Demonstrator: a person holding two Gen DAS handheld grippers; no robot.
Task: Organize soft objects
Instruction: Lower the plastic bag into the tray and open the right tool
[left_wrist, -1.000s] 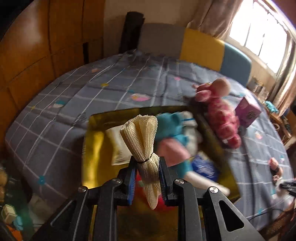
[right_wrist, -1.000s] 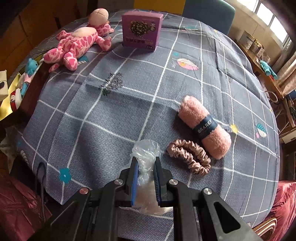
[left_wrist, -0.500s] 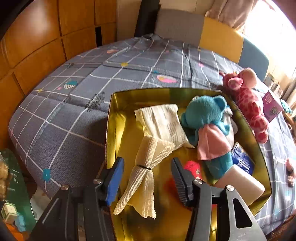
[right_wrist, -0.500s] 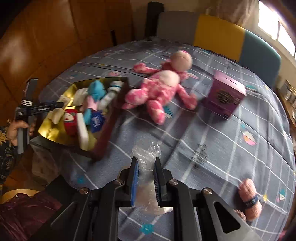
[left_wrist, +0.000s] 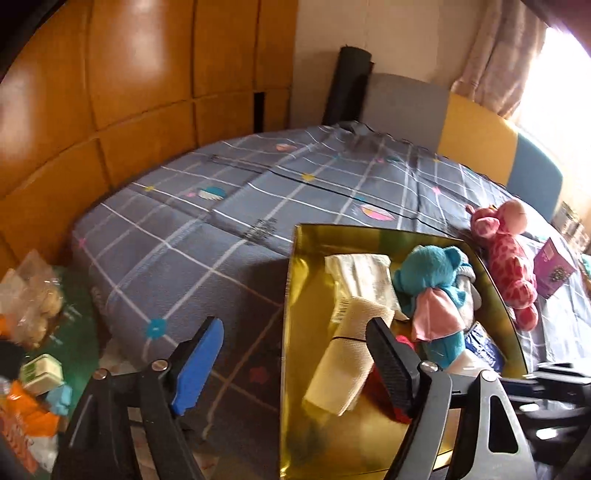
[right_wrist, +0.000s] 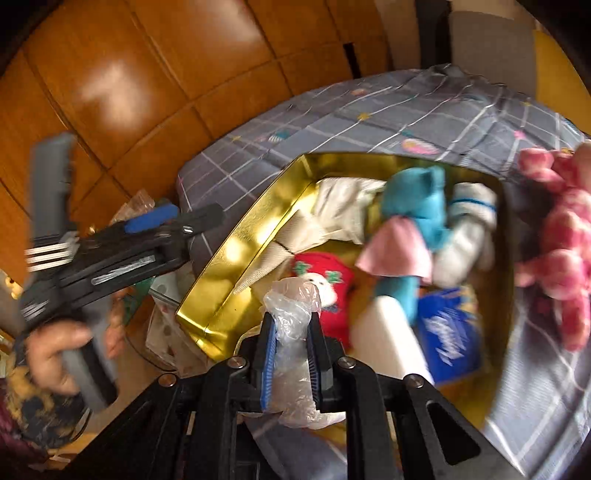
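A gold tray (left_wrist: 291, 295) on the grey checked bed holds a blue teddy (left_wrist: 432, 273), a white paper pack (left_wrist: 365, 273) and a cream knit cloth (left_wrist: 343, 362). My left gripper (left_wrist: 294, 325) hovers over the tray's left rim, jaws opening wide. The cloth lies loose in the tray by the black finger, not pressed. My right gripper (right_wrist: 291, 325) is shut on a crumpled clear plastic bag (right_wrist: 291, 306), over the near edge of the tray (right_wrist: 236, 243). Below it lie a red sock (right_wrist: 321, 273) and a blue tissue pack (right_wrist: 448, 332).
A pink spotted plush (left_wrist: 506, 266) and a purple box (left_wrist: 554, 271) lie on the bed right of the tray. Bags and snack packets (left_wrist: 33, 314) clutter the floor at left. Wooden wall panels (left_wrist: 110, 92) stand behind. A hand (right_wrist: 48, 347) holds the left gripper's handle.
The left gripper let go of the cream cloth, which dropped into the tray, and its jaws spread while it shifted left. The right gripper swung across the bed to the tray, still holding the bag.
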